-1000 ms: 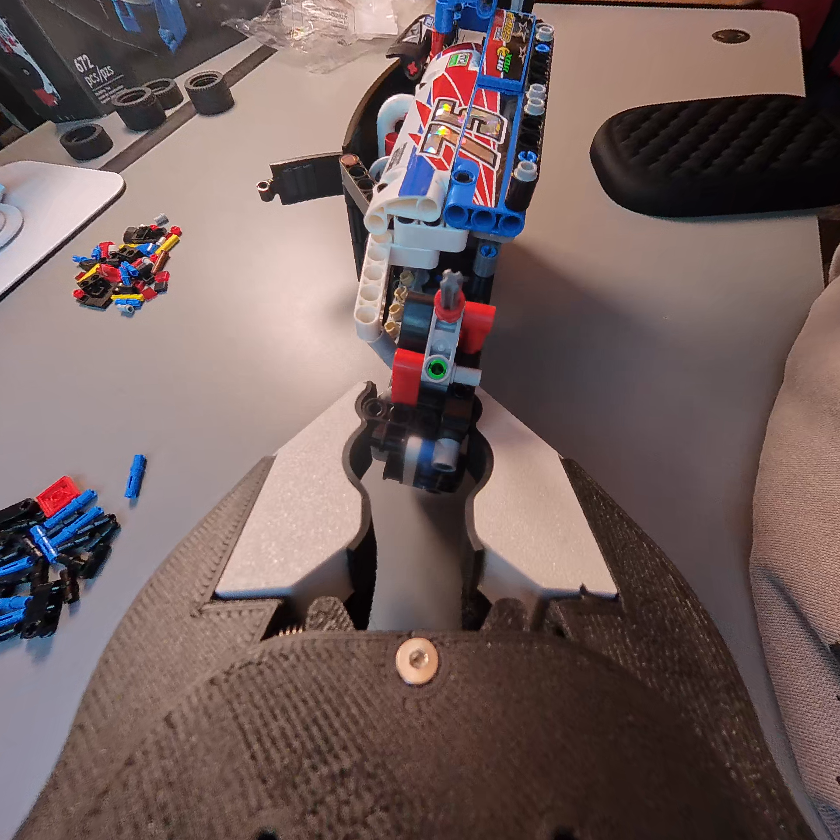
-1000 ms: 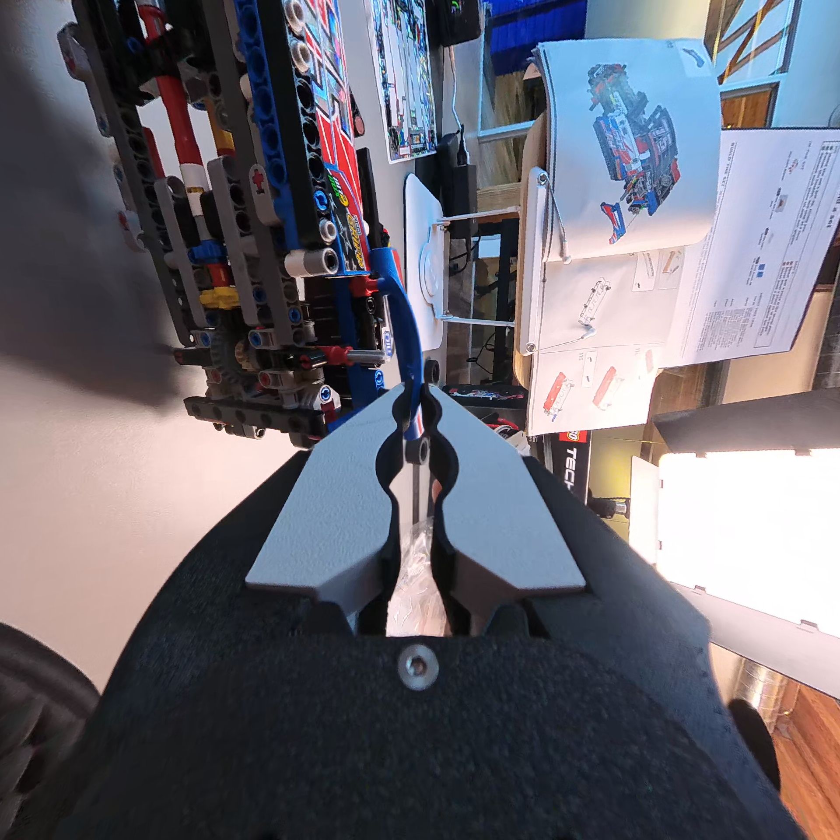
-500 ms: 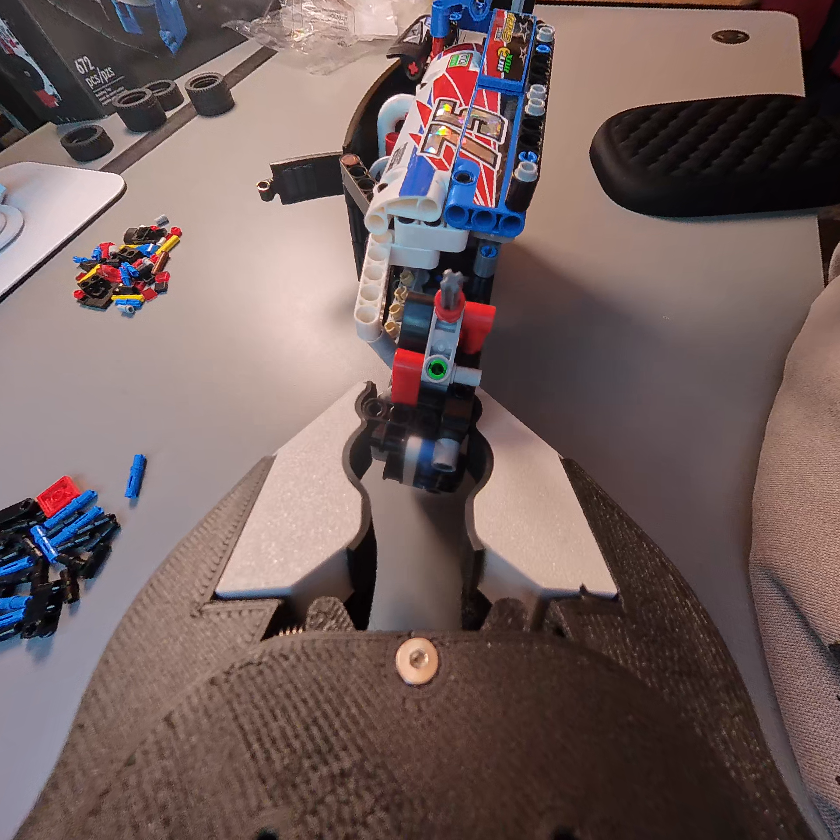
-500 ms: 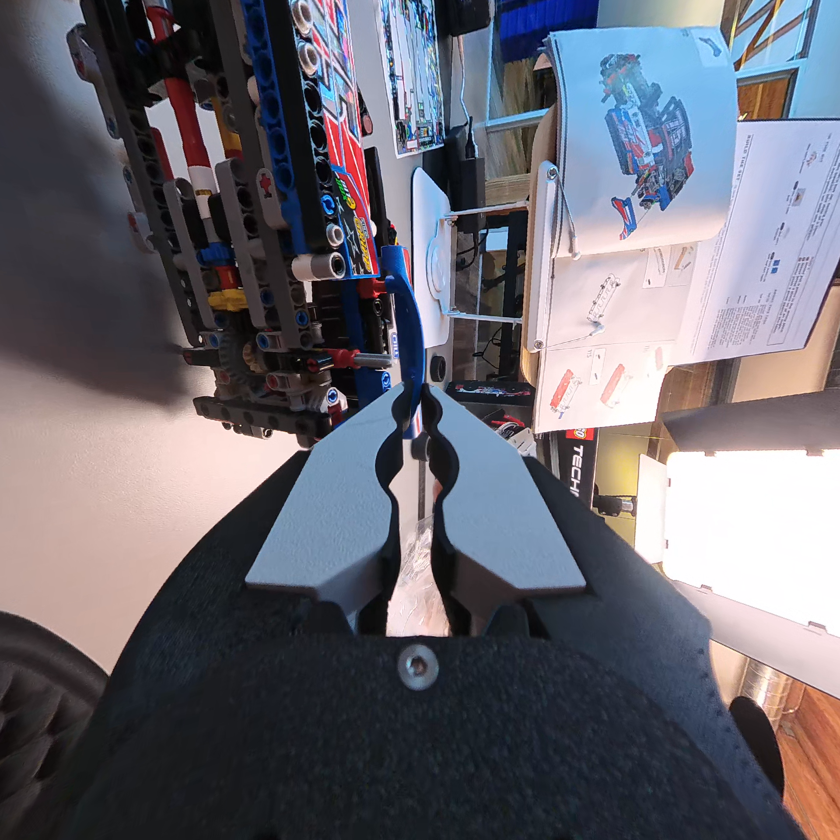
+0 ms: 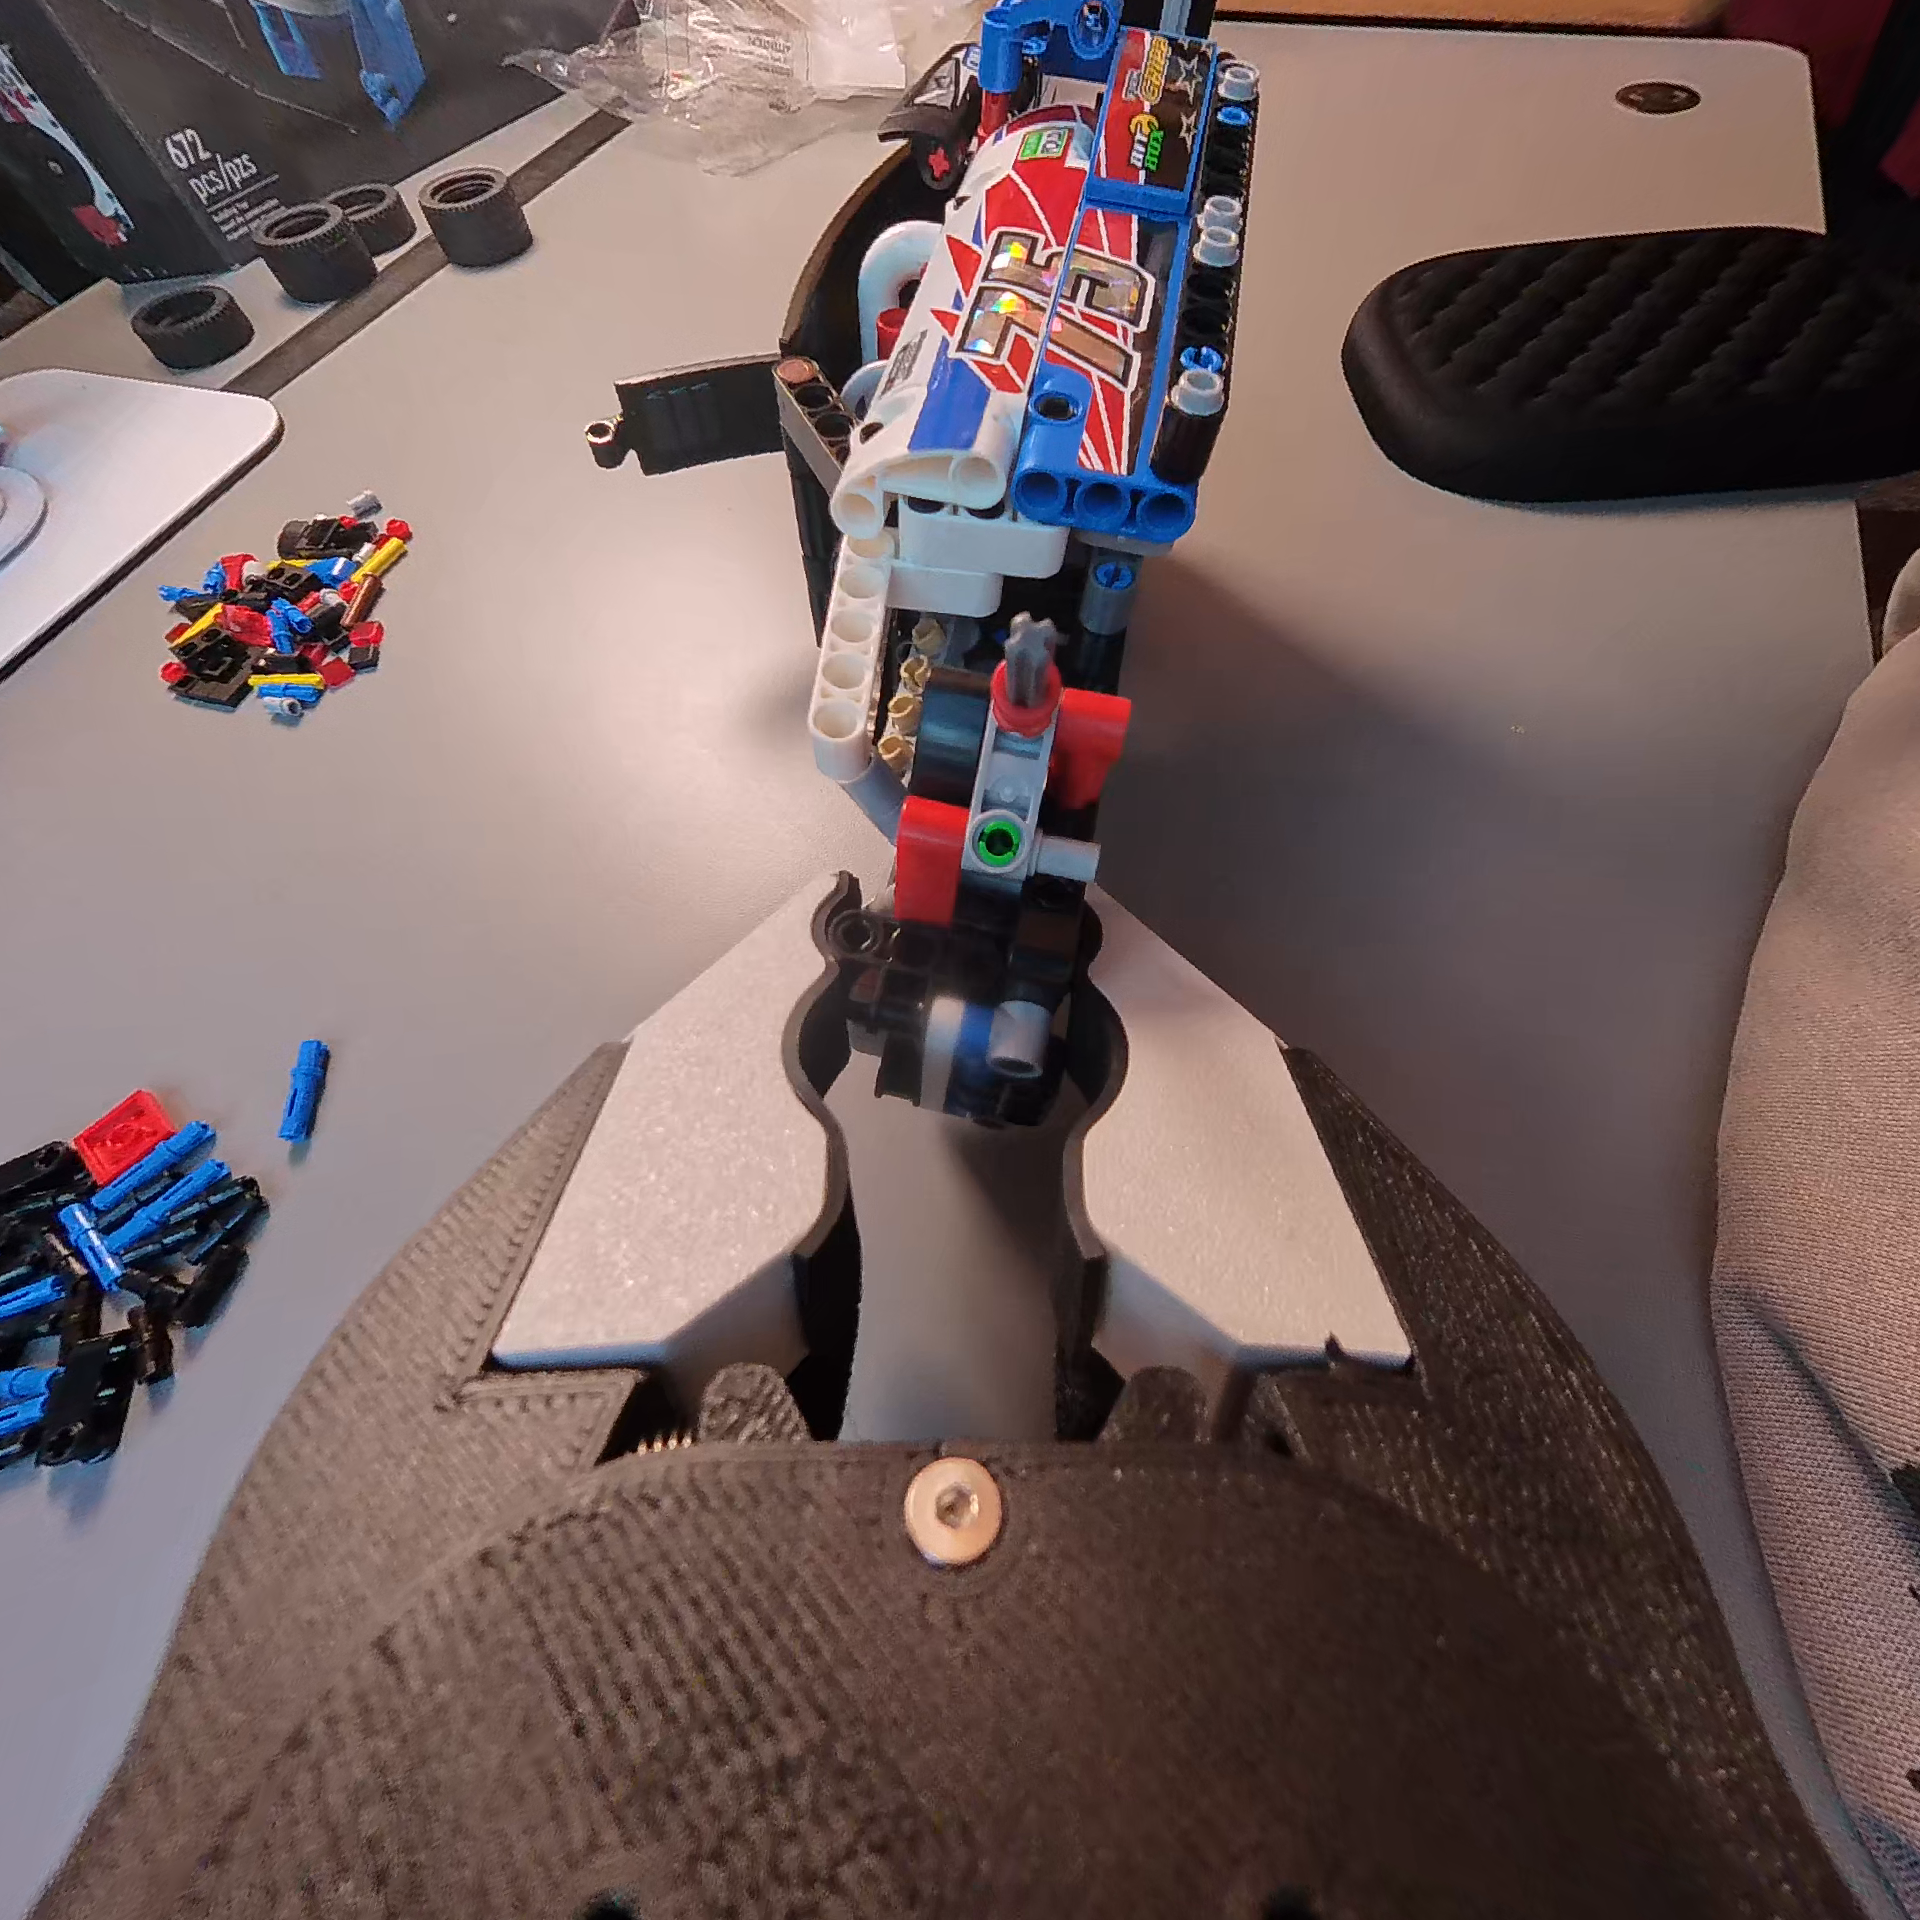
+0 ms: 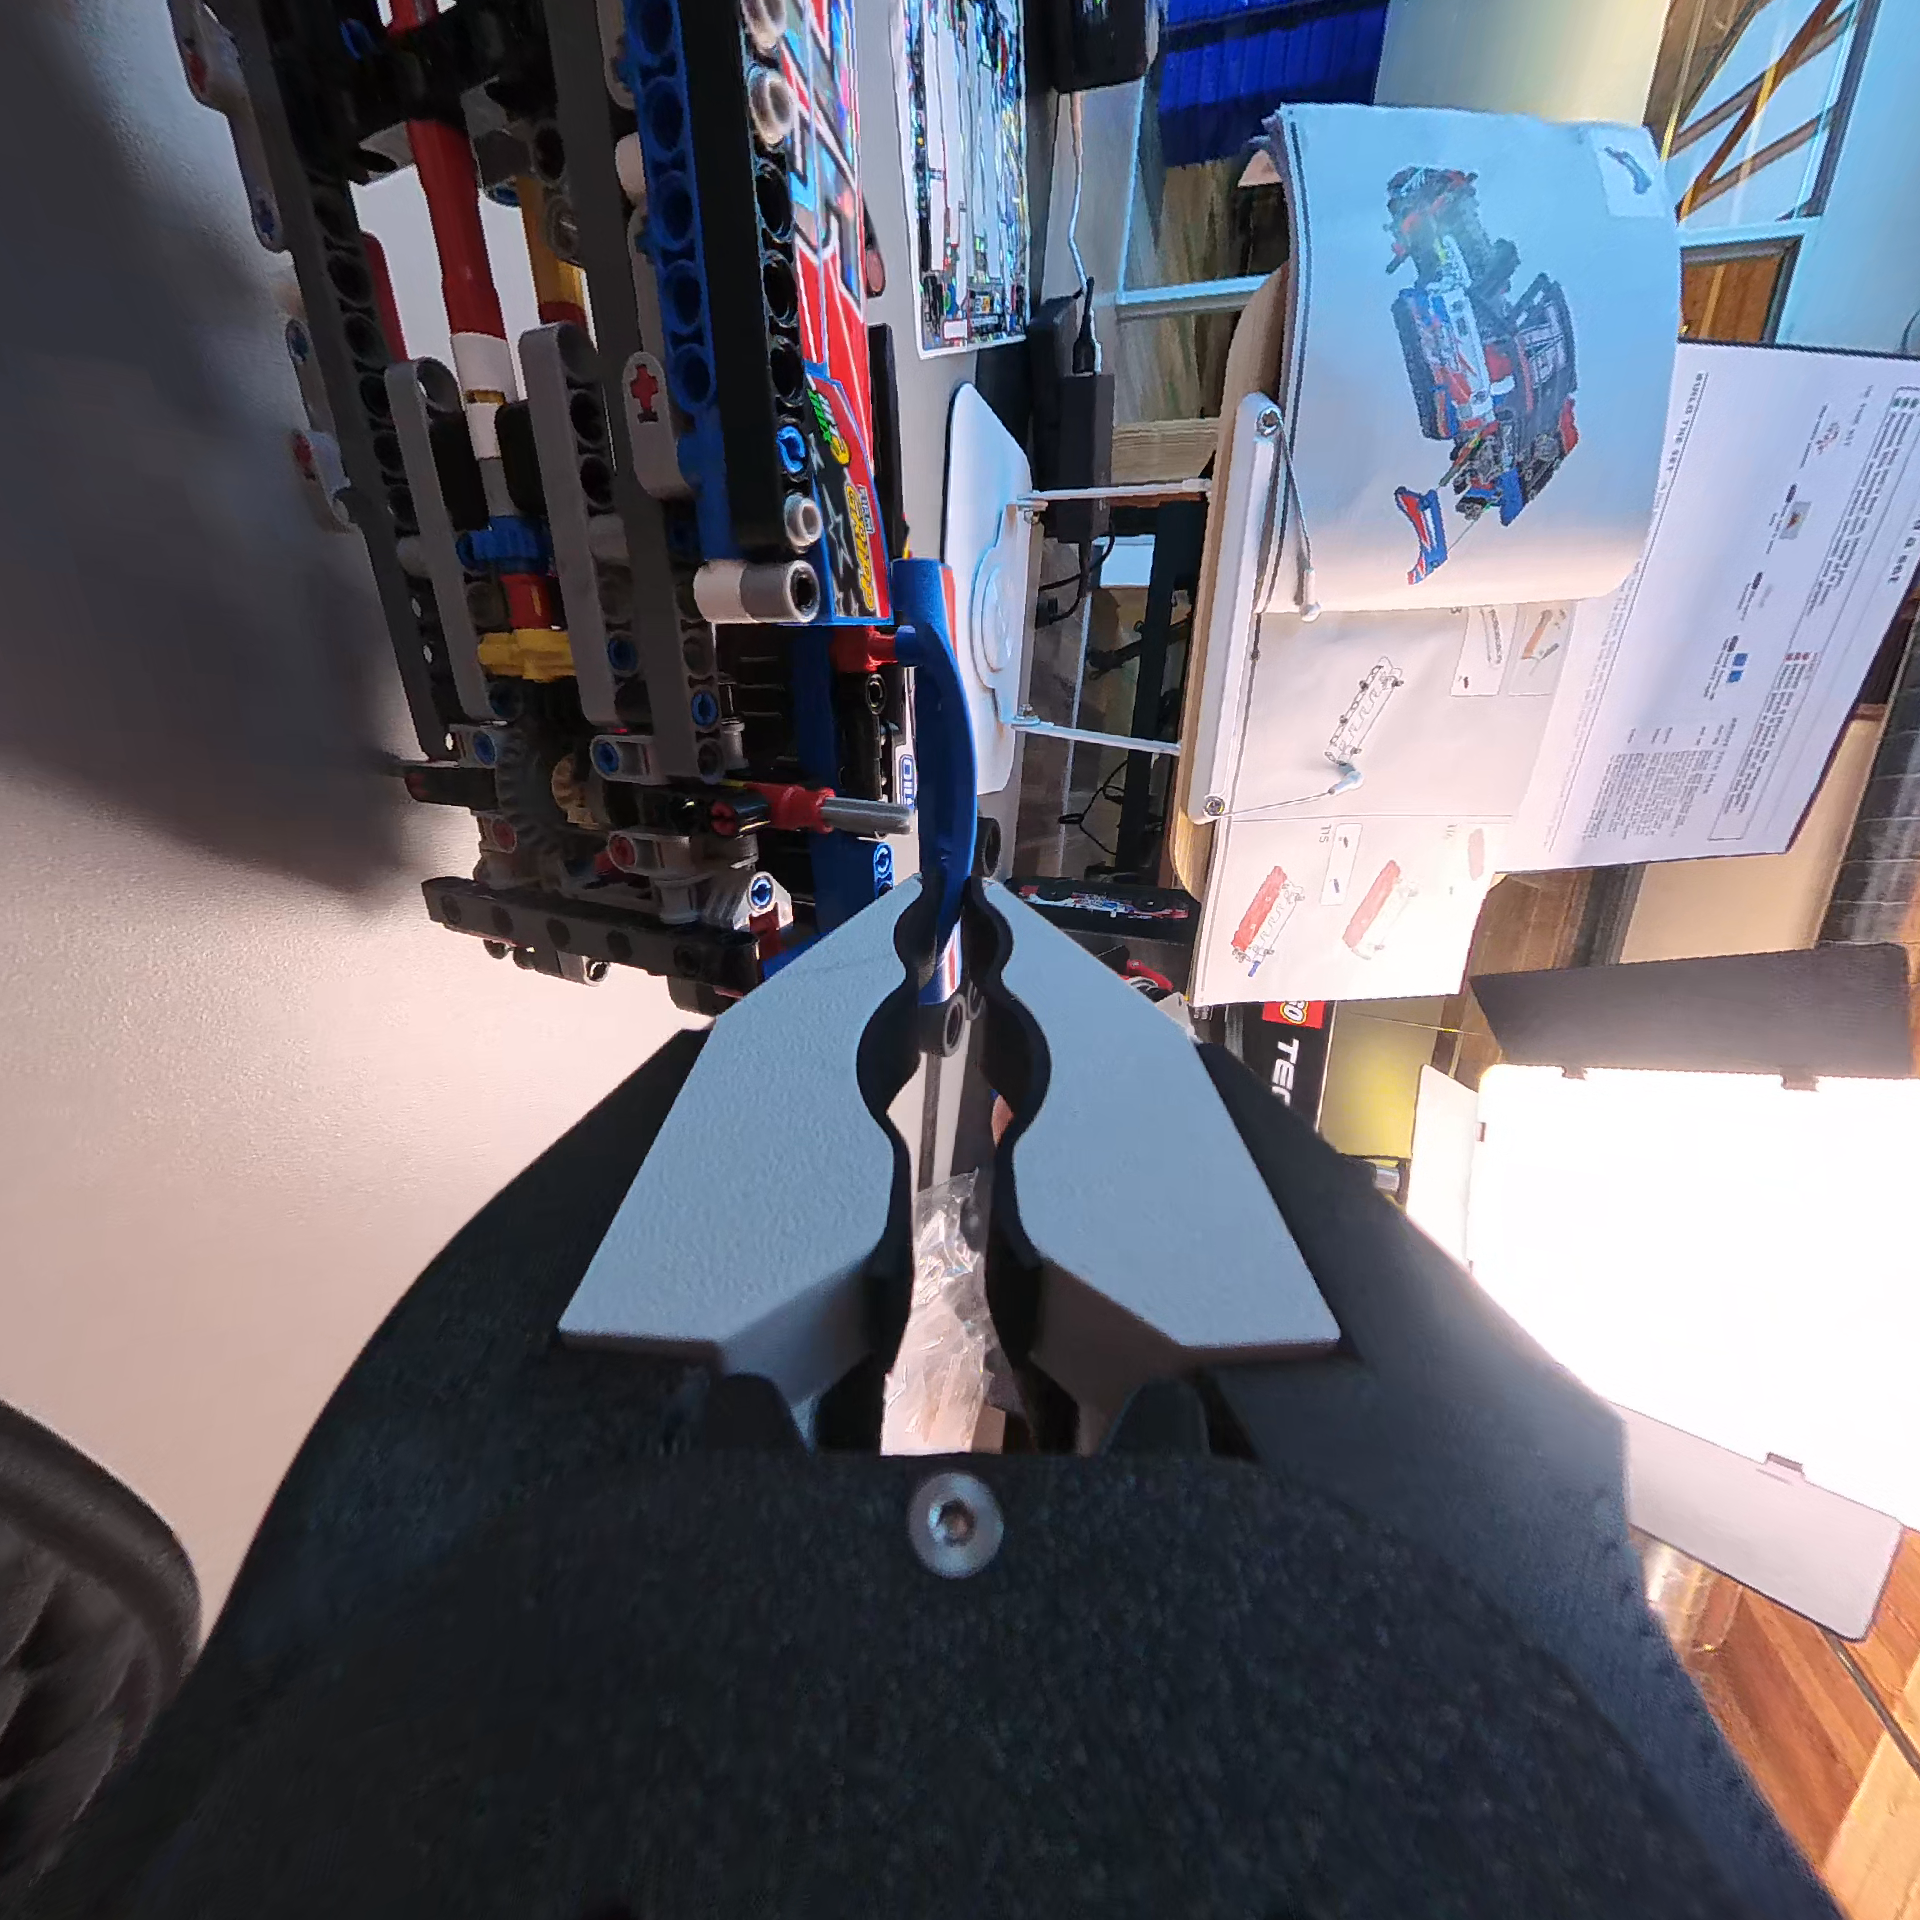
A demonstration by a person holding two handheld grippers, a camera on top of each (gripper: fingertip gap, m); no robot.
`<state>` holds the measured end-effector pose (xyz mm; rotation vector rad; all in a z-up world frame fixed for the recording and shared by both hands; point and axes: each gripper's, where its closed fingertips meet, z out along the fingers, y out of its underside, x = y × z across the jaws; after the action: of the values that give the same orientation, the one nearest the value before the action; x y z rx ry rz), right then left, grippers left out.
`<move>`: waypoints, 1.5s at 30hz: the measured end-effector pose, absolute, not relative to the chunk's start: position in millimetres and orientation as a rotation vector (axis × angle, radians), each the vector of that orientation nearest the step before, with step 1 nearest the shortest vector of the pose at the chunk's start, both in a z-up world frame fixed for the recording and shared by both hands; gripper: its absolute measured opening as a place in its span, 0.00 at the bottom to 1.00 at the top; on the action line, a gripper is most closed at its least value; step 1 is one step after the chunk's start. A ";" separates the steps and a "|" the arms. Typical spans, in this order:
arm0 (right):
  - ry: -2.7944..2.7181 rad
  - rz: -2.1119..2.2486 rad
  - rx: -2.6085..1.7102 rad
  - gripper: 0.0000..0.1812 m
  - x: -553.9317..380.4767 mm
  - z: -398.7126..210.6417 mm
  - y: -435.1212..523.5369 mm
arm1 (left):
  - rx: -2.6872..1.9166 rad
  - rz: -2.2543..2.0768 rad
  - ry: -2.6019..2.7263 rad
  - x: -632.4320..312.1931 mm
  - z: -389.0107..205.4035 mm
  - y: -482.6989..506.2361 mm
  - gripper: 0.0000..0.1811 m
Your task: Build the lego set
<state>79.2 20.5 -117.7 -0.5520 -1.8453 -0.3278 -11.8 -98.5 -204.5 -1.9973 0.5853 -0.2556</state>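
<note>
The half-built lego car [image 5: 1049,312], red, white and blue with stickered panels, stands on its side on the grey table [image 5: 520,831]. My left gripper [image 5: 961,935] is shut on the car's near black end and steadies it. In the right wrist view the car's underside [image 6: 623,520] shows gears, axles and grey beams. My right gripper [image 6: 951,914] is shut on a curved blue piece [image 6: 940,748] at the car's far end. The piece's upper end sits against the car beside a red pin.
Loose small parts lie in two piles on the table's left [image 5: 281,613] [image 5: 94,1236], with a single blue pin [image 5: 303,1091]. Black tyres [image 5: 312,249] and the set's box [image 5: 156,135] sit at the back left. A black armrest pad [image 5: 1621,364] lies right. An open instruction booklet [image 6: 1455,520] stands on a holder. My right tips are about 30 cm from the single blue pin [image 5: 303,1091], my left tips only 15 cm.
The left gripper and the car have not moved. The right gripper has shifted slightly along the car with the blue piece still in it.
</note>
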 end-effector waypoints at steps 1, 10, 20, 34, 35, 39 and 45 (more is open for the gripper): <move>-1.847 -0.335 -0.544 0.01 79.1 -117.8 20.4 | -1.997 -0.256 0.585 -11.8 -204.5 -98.6 0.20; -1.847 -0.363 -0.513 0.01 79.5 -118.2 20.3 | -1.993 -0.255 0.588 -11.6 -204.3 -98.6 0.20; -1.851 -0.382 -0.495 0.01 79.5 -118.4 21.1 | -1.991 -0.251 0.592 -11.4 -204.3 -98.7 0.20; -1.885 -0.349 -0.566 0.01 78.7 -120.1 21.0 | -1.986 -0.263 0.595 -11.3 -204.5 -98.7 0.20; -1.895 -0.339 -0.578 0.01 78.3 -120.1 21.2 | -1.985 -0.265 0.596 -11.5 -204.5 -98.7 0.20; -1.937 -0.323 -0.591 0.01 76.0 -120.7 22.8 | -1.981 -0.277 0.597 -11.7 -204.3 -98.4 0.20; -1.975 -0.329 -0.603 0.01 73.2 -120.0 24.4 | -1.989 -0.288 0.579 -13.1 -204.2 -97.7 0.20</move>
<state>73.2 24.4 -120.0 -0.6028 -1.9750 -0.3291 -13.1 -97.7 -204.2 -1.9893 0.5786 -0.2879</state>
